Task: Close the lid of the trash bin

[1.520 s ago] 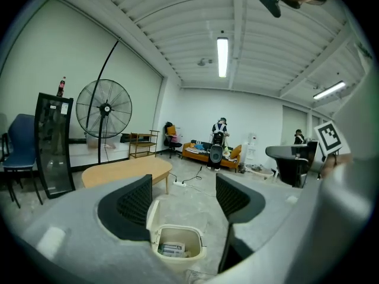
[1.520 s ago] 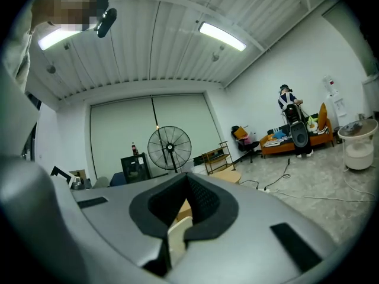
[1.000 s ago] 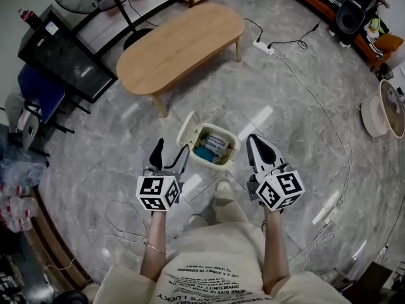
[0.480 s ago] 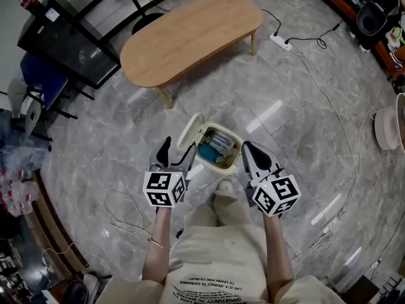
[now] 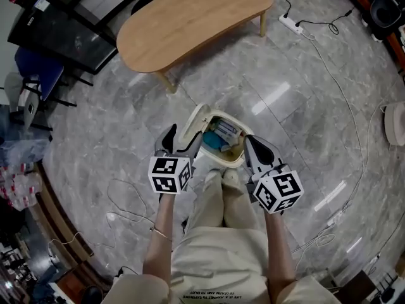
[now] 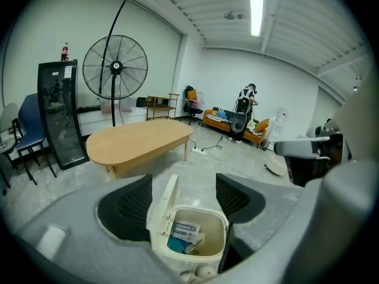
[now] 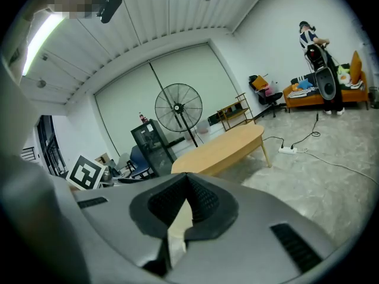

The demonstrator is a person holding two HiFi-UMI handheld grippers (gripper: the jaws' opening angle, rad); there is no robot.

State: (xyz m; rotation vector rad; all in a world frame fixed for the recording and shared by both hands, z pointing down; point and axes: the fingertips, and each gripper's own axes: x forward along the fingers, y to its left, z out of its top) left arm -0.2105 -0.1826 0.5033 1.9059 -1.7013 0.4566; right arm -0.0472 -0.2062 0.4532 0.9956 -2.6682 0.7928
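A small cream bin [image 5: 223, 113] is stood upright on the grey marble floor [image 5: 126, 138], its mouth left open. Its hinged lid [image 5: 192, 124] is raised nearly on edge along 1 side. Blue and white packets [image 5: 218, 135] are seen inside.

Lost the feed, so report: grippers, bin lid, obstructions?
Left gripper open, right gripper shut, flanking the trash bin. Lid standing open. Nothing visible blocking it.

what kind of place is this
Probably a big open studio or workroom furnished like a lounge: a polished stone-tile floor, a low oval wooden table, a large pedestal fan, and a power strip with cables trailing across the floor.
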